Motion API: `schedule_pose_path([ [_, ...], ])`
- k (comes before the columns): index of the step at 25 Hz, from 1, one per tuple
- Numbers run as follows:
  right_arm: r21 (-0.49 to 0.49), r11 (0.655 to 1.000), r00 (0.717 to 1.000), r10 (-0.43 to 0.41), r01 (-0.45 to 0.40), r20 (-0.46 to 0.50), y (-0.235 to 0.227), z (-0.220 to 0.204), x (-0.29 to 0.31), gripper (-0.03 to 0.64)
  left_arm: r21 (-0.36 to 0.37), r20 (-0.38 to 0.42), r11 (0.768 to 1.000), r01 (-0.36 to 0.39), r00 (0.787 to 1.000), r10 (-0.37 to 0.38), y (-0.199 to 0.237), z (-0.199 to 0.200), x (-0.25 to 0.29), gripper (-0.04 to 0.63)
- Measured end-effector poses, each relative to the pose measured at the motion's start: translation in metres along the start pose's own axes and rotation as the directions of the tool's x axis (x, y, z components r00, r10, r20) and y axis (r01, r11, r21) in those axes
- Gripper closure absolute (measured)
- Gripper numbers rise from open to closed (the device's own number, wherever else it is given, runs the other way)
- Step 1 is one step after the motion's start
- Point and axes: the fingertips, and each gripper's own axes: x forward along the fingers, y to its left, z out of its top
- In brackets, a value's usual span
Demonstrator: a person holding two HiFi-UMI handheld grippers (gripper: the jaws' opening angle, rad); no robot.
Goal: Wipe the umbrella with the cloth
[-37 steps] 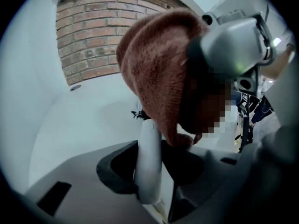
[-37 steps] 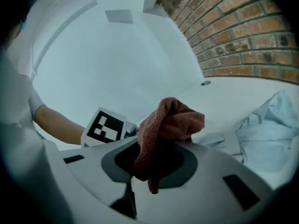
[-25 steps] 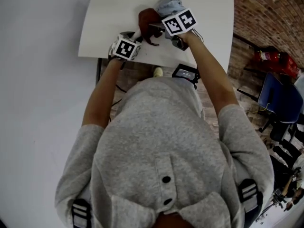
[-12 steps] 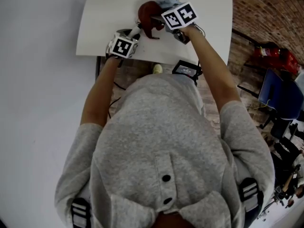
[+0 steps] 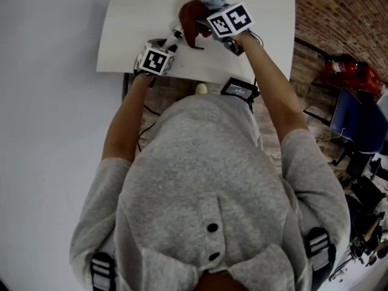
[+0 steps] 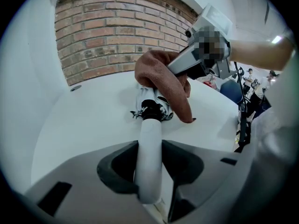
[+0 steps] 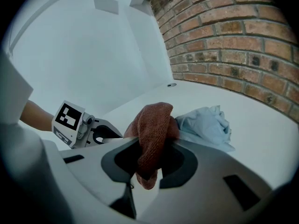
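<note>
A: Holding steady matters most here. The left gripper [image 6: 149,171] has its jaws clamped on the white plastic handle [image 6: 150,139] of the folded black-and-white umbrella [image 6: 152,107]. The umbrella lies on the white table [image 6: 79,125] straight ahead of those jaws.

B: And the right gripper [image 7: 148,164]?

A: Its jaws pinch the rust-brown terry cloth [image 7: 153,125], which drapes over the canopy. I'd press lightly and stroke along the folds, away from the left jaws.

B: Any containers?

A: None visible. Only a crumpled pale-blue rag [image 7: 208,125] lies just beyond the right jaws.

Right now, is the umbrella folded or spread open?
Folded: the umbrella canopy is bunched tightly just beyond its white handle, and the brown cloth is draped over it.
</note>
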Motion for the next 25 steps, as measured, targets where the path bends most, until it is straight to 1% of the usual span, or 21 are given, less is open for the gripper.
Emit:
schedule_pose_path([
  [6, -0.001, 0.999, 0.999, -0.046, 0.046, 0.005, -0.010, -0.002, -0.012, 0.523, 0.010, 0.001, 1.000, -0.011, 1.000, 0.011, -0.003, 0.001, -0.001, 0.439],
  [15, -0.014, 0.994, 0.994, -0.106, 0.106, 0.004, -0.019, -0.009, -0.027, 0.523, 0.002, 0.016, 1.000, 0.002, 1.000, -0.002, -0.014, -0.005, -0.005, 0.440],
  [25, -0.026, 0.980, 0.981, -0.196, 0.196, -0.012, -0.045, -0.005, -0.041, 0.523, 0.004, 0.017, 0.999, 0.050, 0.999, -0.050, -0.025, -0.008, -0.007, 0.440],
])
